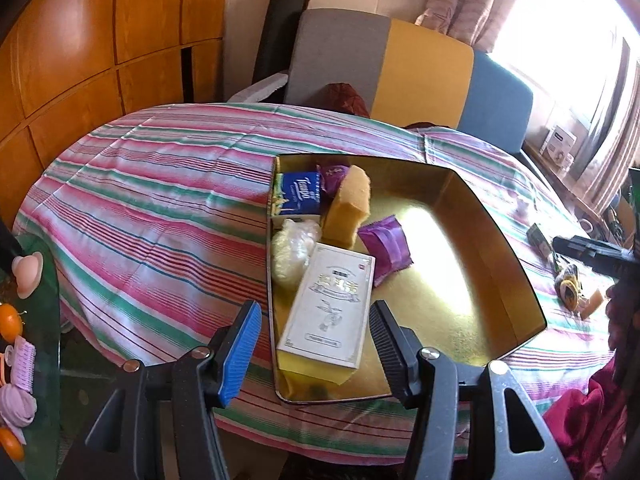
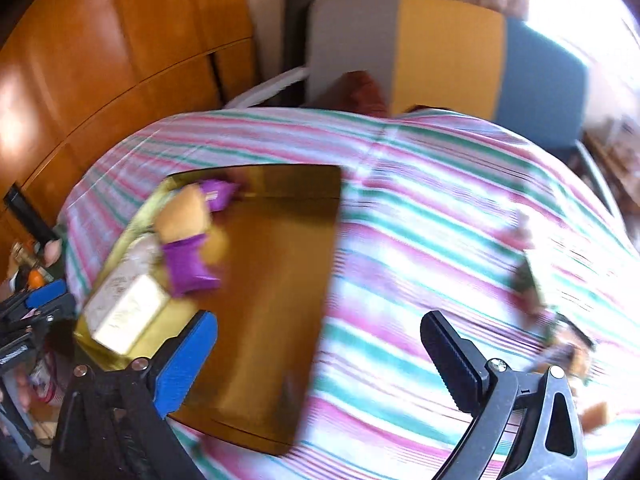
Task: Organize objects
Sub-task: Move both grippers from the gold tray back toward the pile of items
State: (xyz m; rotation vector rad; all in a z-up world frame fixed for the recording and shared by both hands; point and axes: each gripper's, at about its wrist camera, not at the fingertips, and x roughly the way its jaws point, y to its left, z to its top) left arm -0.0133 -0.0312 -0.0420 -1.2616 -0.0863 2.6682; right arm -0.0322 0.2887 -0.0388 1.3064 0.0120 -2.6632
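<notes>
The gold tray (image 2: 280, 320) is the landmark: leftover small items (image 2: 560, 352) lie on the cloth to its right, nearer the right gripper (image 2: 320, 360), whose jaws gape wide and empty; the left gripper (image 1: 316, 340) hovers half-open, empty, over the tray's near end

Each black tool (image 1: 314, 344) carries one blue, one black ribbed pad, apparently.

Two purple packets (image 1: 386, 249); one sponge (image 1: 347, 209).
</notes>
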